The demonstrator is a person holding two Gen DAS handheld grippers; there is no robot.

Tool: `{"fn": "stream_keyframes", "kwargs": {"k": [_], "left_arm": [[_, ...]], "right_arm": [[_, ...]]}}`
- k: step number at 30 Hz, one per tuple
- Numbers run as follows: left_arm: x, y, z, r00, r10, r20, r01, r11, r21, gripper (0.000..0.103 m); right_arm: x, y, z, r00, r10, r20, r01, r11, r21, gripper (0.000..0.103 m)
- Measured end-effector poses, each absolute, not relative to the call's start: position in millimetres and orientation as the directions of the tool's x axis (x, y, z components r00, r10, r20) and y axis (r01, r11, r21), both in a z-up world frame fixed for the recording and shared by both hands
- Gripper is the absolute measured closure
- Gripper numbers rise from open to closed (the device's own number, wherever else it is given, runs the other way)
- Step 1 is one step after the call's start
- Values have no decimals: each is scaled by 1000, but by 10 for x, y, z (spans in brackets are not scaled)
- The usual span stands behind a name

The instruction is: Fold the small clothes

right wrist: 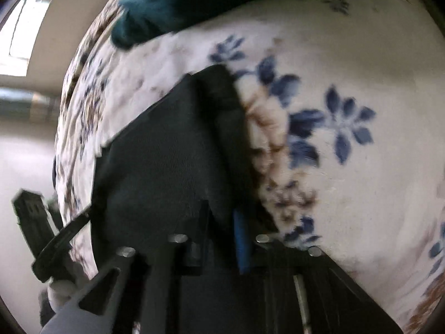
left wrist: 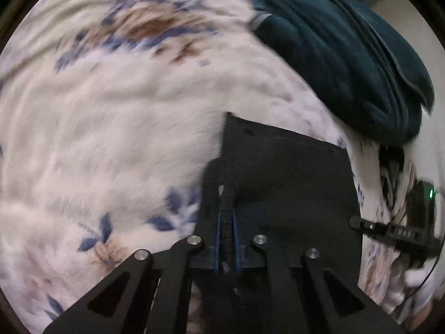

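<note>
A small black garment (left wrist: 292,181) lies across a fluffy white blanket with blue and brown flowers (left wrist: 111,139). My left gripper (left wrist: 226,203) is shut on the garment's left edge, with a bunched ridge of black cloth pinched between the fingers. In the right wrist view the same black garment (right wrist: 155,167) spreads out to the left, and my right gripper (right wrist: 222,222) is shut on its folded right edge. Both views are blurred.
A dark teal garment (left wrist: 347,55) lies heaped at the blanket's far side, also seen as a teal garment (right wrist: 155,8) in the right wrist view. The blanket (right wrist: 347,194) drops off at the left to a pale floor (right wrist: 25,167). A white-gloved hand (left wrist: 417,278) shows at the right.
</note>
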State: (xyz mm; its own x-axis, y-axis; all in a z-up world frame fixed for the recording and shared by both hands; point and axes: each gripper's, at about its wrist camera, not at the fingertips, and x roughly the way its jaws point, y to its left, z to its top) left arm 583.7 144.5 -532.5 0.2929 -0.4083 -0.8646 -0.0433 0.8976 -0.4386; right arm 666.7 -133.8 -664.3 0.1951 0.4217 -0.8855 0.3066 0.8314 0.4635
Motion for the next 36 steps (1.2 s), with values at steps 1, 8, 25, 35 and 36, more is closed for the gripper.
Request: {"fn": "stream_keyframes", "kwargs": {"k": [1,8,25,35,36], "left_arm": [[5838,1469,-5392,284,-417,-863,-45,894,-447,95],[5782,1507,-5207,279,-512,-812,-120,821,-559,60],[5339,1790,-6048,370,-806,-461,-363,332,-871,79],[5244,1527,-4862,435,-498,-750,-136,788,-601,21],[5116,1461,-4765,438,-483,-758,-132,799,-586,17]], "right_arm": [[6675,-1317,-6660,194,401,-895,305,843,444,91],[6718,-1288,-6552,138,401,-906,289,858,424,84],[6405,-1311,-6669,73,483,-872,339,810,478,64],[6215,-1477,-6410,91,482,-872,278,828,486,22],[6154,-1506,-6384,93,493,-865,276,822,498,17]]}}
